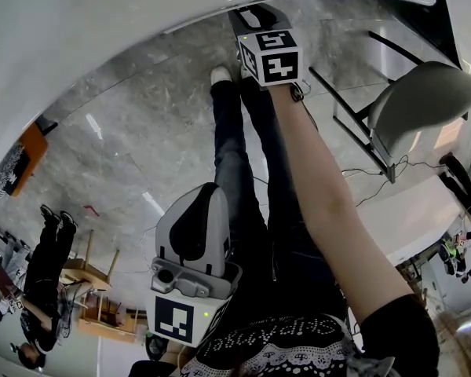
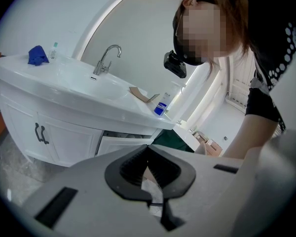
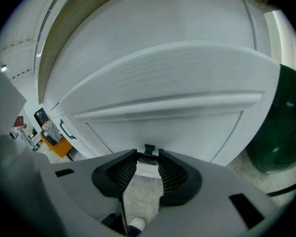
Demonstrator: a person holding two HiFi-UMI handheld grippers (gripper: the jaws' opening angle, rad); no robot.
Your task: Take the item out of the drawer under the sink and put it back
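Note:
The white drawer front (image 3: 177,127) under the sink fills the right gripper view. Its small black handle (image 3: 149,149) sits between the tips of my right gripper (image 3: 148,155), which is shut on it. In the head view my right arm stretches up to the vanity's edge, with the right gripper (image 1: 255,14) just beyond its marker cube. The left gripper view shows the drawer (image 2: 122,143) pulled slightly out of the vanity. My left gripper (image 2: 148,149) is held back at waist height, its tips touching and nothing in it. No item from the drawer is visible.
A dark green bin (image 3: 281,127) stands right of the drawer. A grey chair (image 1: 424,93) and cables lie to the right. On the counter are a blue cloth (image 2: 38,56), a faucet (image 2: 106,58) and a bottle (image 2: 162,105). People (image 1: 43,273) stand far left.

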